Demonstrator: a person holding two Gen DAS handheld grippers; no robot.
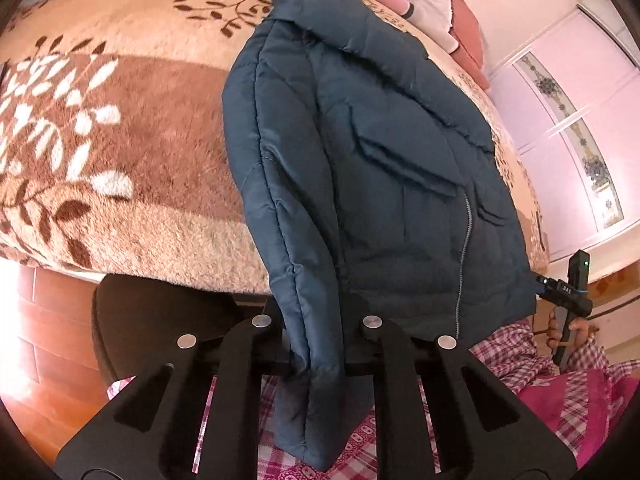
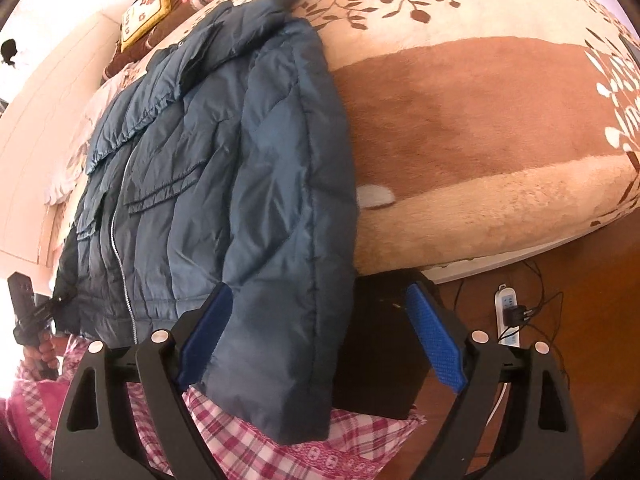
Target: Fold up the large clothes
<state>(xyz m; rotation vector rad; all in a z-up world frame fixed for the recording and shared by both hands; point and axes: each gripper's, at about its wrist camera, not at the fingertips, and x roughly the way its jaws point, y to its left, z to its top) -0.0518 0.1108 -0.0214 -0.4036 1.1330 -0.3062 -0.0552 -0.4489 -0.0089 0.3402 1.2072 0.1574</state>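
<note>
Sleeve (image 1: 308, 360) pinched by left tool (image 1: 316, 320); only right view shows power strip (image 2: 505, 316).

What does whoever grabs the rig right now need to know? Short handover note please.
Left gripper: shut on the jacket's left sleeve near the cuff.
Right gripper: open, the other sleeve lies between its blue pads; the left-hand pad is at the fabric, no pinch yet.
Jacket: dark blue, padded, face up, zipped, on the patterned blanket of the bed, both sleeves hanging over the near edge.
Done: jacket spread flat, left sleeve gripped.
Left: close the right gripper on its sleeve, probably fold both sleeves across the chest, then fold the body. No fold made yet.
</note>
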